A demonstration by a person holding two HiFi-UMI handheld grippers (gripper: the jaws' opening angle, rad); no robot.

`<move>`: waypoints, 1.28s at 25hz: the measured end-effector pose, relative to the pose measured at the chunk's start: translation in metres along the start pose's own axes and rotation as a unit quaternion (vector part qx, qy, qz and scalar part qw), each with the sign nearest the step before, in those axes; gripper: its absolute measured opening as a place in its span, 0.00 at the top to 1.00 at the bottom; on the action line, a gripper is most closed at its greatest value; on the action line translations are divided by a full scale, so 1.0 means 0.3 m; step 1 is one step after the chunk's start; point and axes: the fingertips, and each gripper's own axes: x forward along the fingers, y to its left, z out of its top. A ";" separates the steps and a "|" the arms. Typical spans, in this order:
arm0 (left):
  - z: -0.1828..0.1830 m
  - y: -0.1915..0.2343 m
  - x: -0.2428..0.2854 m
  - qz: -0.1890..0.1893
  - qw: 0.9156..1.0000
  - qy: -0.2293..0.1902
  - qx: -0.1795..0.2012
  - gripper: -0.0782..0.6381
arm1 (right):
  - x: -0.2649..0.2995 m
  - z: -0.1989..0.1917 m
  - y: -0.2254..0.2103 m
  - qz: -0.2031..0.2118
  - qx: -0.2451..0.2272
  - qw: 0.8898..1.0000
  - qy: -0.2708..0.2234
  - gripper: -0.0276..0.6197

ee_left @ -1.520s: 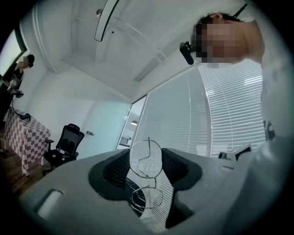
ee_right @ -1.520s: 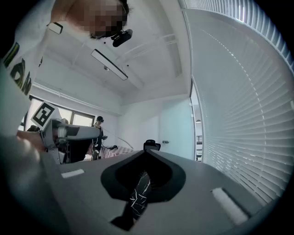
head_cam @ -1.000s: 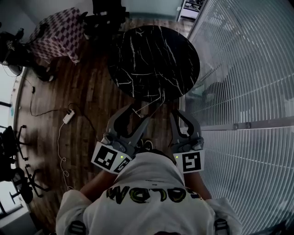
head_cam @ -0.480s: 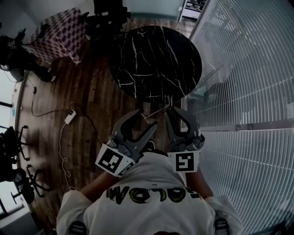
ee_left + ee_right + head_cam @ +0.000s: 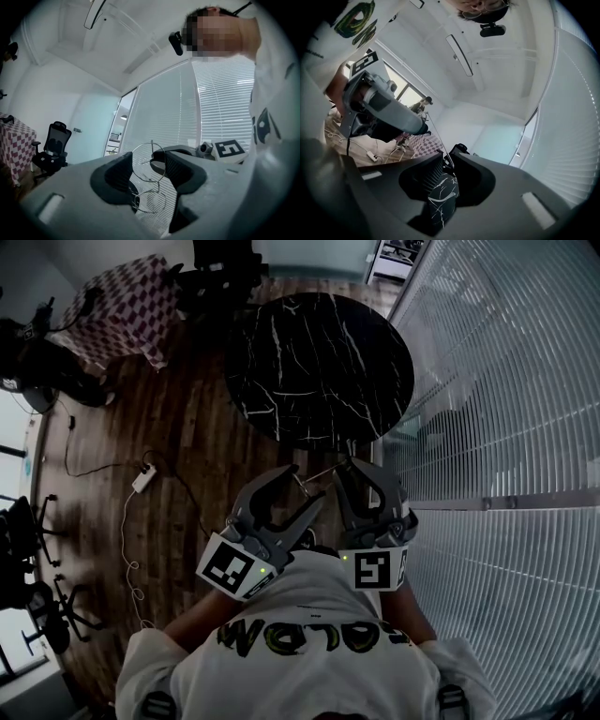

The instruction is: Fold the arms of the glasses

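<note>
Thin wire-rimmed glasses (image 5: 149,180) sit between the jaws of my left gripper (image 5: 147,161), its pads pressed on the front frame with the two lenses stacked one above the other. In the head view the left gripper (image 5: 302,486) and right gripper (image 5: 352,470) face each other in front of the person's chest, with the glasses (image 5: 321,472) as a faint wire between them. One glasses arm (image 5: 438,138) runs as a thin line down into the right gripper (image 5: 446,164). Its jaws are opening; the wire lies loose between their tips.
A round black marble table (image 5: 319,362) stands just beyond the grippers over a wooden floor. A glass wall with blinds (image 5: 506,427) fills the right. At far left are a checkered-cloth table (image 5: 117,310), office chairs and a power strip (image 5: 141,479) with cables.
The right gripper has rolled, drawn in toward the left one, and its jaws have spread. The glasses arm that stretched toward the table edge now lies shorter between the grippers.
</note>
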 end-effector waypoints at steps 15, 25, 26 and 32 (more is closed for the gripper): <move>-0.001 0.017 -0.008 0.002 1.000 -0.001 0.006 0.59 | 0.002 -0.007 0.072 0.038 0.003 0.999 -0.001 0.84; -0.004 0.023 -0.014 0.007 1.000 0.005 0.008 0.59 | -0.048 0.043 -0.067 -0.021 0.036 0.999 -0.019 0.86; -0.005 0.014 -0.011 0.003 1.000 0.006 0.009 0.59 | -0.044 0.035 -0.078 -0.026 0.035 0.999 -0.014 0.86; -0.007 -0.026 0.000 -0.020 0.999 0.003 0.025 0.59 | -0.026 -0.012 -0.083 -0.019 0.036 0.999 0.011 0.84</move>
